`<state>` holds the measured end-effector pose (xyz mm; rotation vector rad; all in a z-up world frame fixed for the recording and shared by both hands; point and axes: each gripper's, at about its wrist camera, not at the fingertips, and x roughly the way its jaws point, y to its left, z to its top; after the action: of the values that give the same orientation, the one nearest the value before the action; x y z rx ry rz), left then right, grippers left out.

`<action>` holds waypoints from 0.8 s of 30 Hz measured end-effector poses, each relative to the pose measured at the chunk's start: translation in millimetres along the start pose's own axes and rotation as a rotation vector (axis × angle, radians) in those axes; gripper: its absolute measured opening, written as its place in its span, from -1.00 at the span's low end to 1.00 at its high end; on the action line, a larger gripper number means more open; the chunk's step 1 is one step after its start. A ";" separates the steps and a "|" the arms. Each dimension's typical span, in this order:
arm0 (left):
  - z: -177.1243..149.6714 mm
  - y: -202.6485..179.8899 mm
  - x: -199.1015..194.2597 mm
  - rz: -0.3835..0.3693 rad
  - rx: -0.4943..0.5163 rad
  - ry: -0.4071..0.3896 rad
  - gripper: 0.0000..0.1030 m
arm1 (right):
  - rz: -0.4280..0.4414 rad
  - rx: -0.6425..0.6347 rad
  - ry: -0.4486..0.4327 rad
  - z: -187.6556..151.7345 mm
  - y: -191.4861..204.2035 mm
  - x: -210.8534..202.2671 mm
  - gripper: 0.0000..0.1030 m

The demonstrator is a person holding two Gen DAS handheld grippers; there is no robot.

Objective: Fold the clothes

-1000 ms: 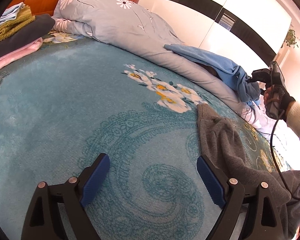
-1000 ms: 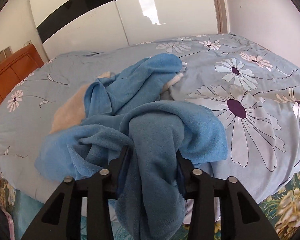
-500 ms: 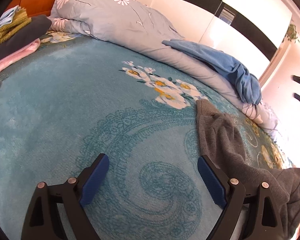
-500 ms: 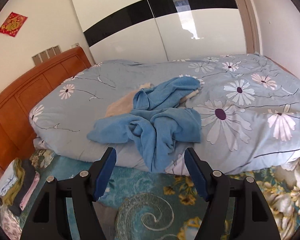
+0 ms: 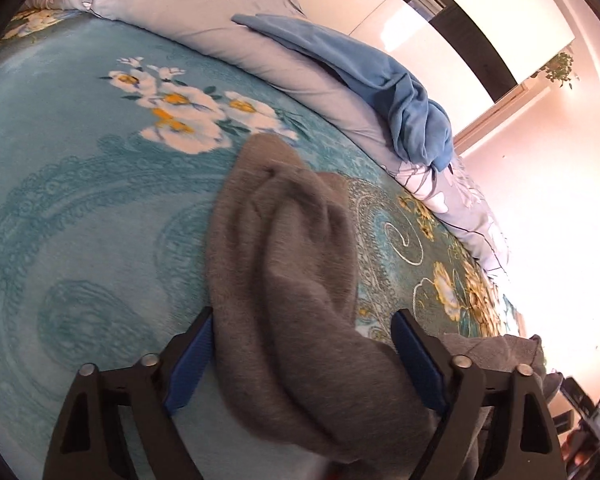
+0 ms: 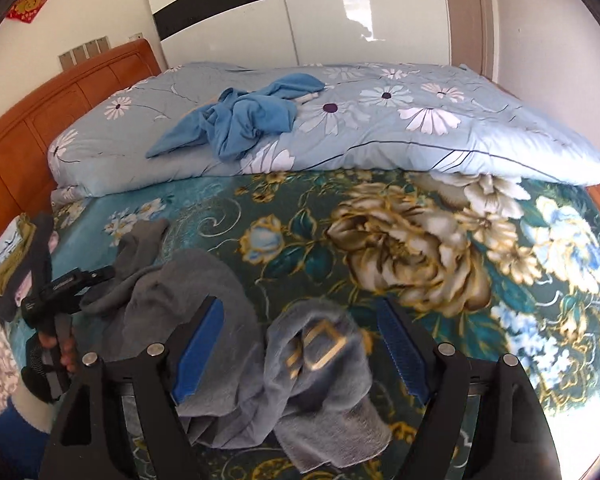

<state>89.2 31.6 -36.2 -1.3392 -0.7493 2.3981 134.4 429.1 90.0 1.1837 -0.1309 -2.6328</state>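
**Both grippers spread over crumpled grey garment on bed**

Landmark: folded floral quilt (image 6: 400, 132) along the far side of the bed.

Grey garment (image 6: 228, 344) lies bunched on the teal flowered blanket (image 6: 420, 240), on the near side of the quilt and apart from it. One grey part (image 5: 284, 264) stretches toward the quilt, ending near the white flower print; the rest is heaped closer to the cameras, with a gold square print showing on a fold.

Left gripper (image 5: 300, 360): fingers spread wide, released, grey cloth running between the blue pads; cannot tell if the pads touch it. Right gripper (image 6: 300, 356): also spread wide, released, over the heaped part with the gold print; nothing clamped.

Blue garment (image 6: 240, 120) sits crumpled on top of the quilt, toward its headboard end. Wooden headboard (image 6: 60, 112) beyond that end. Stack of folded clothes (image 6: 8, 252) on the blanket near the headboard, well apart from the quilt's other end. White and black wardrobe (image 6: 300, 12) behind the quilt.
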 end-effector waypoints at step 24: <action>127.6 -52.3 -17.6 0.270 0.223 -0.078 -0.67 | 0.061 -0.113 -0.031 2.6 48.8 18.9 0.56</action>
<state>-10.1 28.0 61.0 -1.3334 -0.3214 2.6612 129.7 377.0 87.1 1.0848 -0.0235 -2.5698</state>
